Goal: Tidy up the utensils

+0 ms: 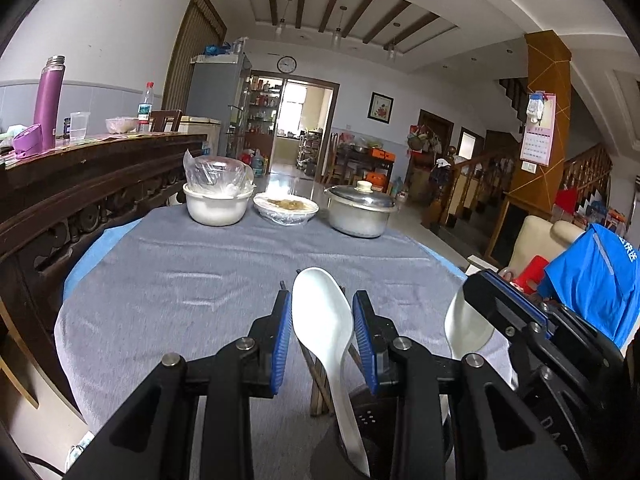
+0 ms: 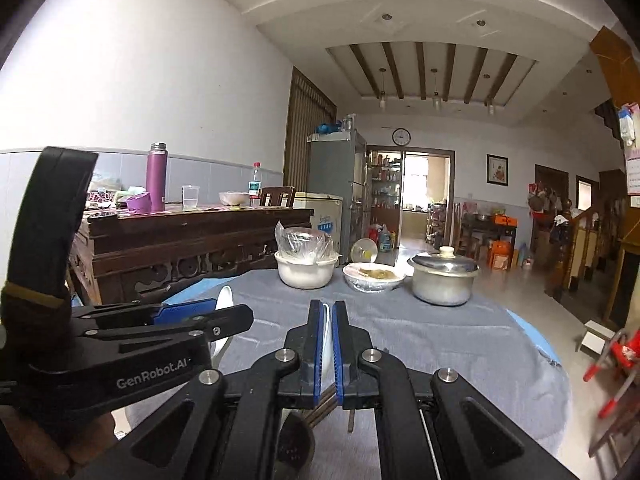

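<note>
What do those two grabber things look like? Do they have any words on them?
Both are black, built from angular linked bars joined by round silver pins. Each finger ends in a ribbed blue pad. The left hand-held gripper shows white "GenRobot.AI" lettering on its side in the right wrist view. The right hand-held gripper looks the same; raised letters on its body are only partly readable.

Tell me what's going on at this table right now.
A person is sorting utensils with two handheld grippers. The right gripper is shut on a white plastic spoon, held edge-on. The left gripper is open, its blue pads on either side of another white plastic spoon, whose handle runs down into a dark round utensil holder on the grey tablecloth.
</note>
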The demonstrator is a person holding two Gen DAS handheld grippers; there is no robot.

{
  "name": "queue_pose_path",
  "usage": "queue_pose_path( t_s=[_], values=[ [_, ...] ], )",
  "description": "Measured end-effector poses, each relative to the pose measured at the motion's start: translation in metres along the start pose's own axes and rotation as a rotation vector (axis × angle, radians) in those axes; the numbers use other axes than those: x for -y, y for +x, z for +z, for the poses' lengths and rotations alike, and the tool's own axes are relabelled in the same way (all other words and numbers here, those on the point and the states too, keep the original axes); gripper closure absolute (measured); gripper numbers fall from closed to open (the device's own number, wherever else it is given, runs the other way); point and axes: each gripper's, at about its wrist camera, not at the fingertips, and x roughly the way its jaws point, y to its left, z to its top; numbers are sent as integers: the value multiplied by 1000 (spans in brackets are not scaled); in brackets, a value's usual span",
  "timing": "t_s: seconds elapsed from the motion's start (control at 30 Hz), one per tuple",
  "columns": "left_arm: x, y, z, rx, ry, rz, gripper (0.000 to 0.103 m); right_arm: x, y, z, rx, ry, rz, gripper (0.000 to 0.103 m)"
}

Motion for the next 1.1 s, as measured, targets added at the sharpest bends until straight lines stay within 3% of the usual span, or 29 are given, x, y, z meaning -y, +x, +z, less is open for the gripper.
queue_pose_path(
  t_s=[0.9,0.97,1.1],
  values=[
    [1,-23,-16,-59,32,-47,70,-10,-24,-6,-62,34,52,96],
    [0,-24,-16,-61,28,-45,64,-8,-24,-6,-67,47,56,92],
    [-3,-25,-14,-60,24,-34,60,0,-29,-5,-52,100,77,55]
  ],
)
